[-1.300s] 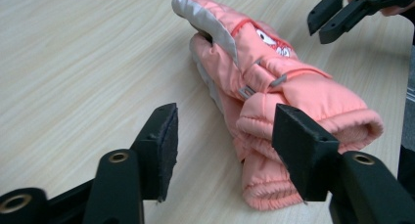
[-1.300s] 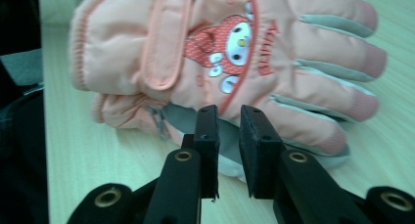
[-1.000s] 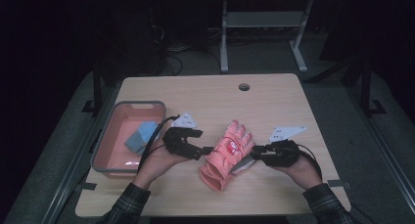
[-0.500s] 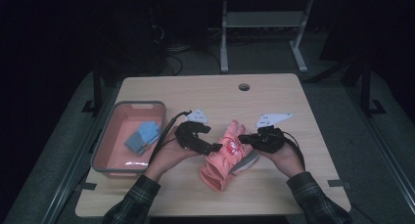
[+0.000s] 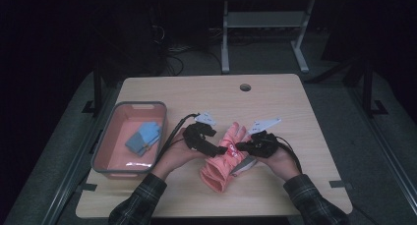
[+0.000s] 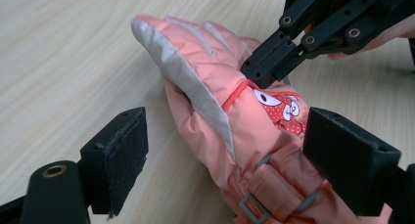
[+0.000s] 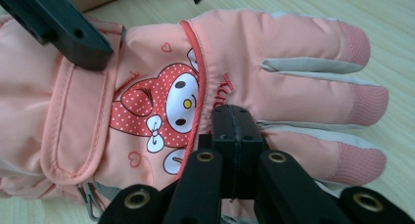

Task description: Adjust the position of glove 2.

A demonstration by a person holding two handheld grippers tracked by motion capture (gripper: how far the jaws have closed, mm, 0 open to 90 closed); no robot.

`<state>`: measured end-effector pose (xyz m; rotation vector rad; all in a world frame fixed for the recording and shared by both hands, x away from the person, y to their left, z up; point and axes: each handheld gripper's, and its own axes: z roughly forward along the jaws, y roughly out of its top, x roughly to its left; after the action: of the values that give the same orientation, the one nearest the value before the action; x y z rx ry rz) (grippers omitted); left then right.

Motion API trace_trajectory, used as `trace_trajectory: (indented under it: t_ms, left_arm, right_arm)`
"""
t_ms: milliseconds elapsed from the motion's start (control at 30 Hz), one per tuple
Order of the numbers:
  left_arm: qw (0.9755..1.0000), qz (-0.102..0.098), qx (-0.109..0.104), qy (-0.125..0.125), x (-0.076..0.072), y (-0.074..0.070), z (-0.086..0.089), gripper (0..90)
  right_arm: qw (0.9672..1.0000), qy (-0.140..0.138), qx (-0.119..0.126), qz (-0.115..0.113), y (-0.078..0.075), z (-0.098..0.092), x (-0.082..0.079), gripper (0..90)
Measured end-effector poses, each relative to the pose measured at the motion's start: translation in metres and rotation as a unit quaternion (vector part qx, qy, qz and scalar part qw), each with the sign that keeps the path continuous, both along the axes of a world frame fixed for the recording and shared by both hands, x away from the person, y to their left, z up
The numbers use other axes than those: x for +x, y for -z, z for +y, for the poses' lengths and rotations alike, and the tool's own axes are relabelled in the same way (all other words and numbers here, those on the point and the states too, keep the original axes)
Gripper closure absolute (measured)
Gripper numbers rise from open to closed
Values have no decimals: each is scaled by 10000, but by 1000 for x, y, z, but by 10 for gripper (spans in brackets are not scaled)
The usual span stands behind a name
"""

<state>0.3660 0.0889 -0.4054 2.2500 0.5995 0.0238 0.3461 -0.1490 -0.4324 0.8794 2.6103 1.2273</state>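
A pink padded glove (image 5: 227, 154) with a cartoon print lies back up on the wooden table (image 5: 295, 112), fingers pointing away from me. My left gripper (image 5: 219, 149) straddles its wrist part from the left. In the left gripper view the glove (image 6: 220, 111) lies between the wide-apart pads (image 6: 117, 155), which have just been opening and do not press on it. My right gripper (image 5: 239, 146) comes in from the right. In the right gripper view its shut jaws (image 7: 238, 121) rest their tip on the glove's back (image 7: 274, 43) beside the red piping.
A pink bin with a grey rim (image 5: 105, 151) stands at the table's left and holds a blue folded item (image 5: 144, 138). A cable hole (image 5: 245, 87) sits near the far edge. Behind the table stands a metal frame (image 5: 260, 33). Bare tabletop lies to the right.
Both hands have drawn inward to the glove. The left gripper slid right over its wrist part, and the right gripper came from beside the glove onto its back and shut.
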Motion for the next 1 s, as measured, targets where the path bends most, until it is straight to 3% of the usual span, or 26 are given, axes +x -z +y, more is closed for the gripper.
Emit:
trace_trajectory:
  t_ms: [267,433,733,900,1000]
  left_arm:
    - [9992,364,100,137,3,20,-5,137]
    - [9976,671,43,178,5,31,-9,123]
    - [9919,1248,7,229,4,45,-18,119]
    - [9891,1453,-76,241,3,49,-22,118]
    - [9859,1647,-137,275,3,53,-25,117]
  right_arm:
    - [9998,-84,-153,32,5,2,-2,900]
    - [9997,-102,-219,7,8,1,-6,900]
    - [9994,-191,-289,20,14,-4,-16,900]
    - [9994,-181,-310,8,16,-6,-21,900]
    - [9994,-189,-296,56,17,-6,-22,900]
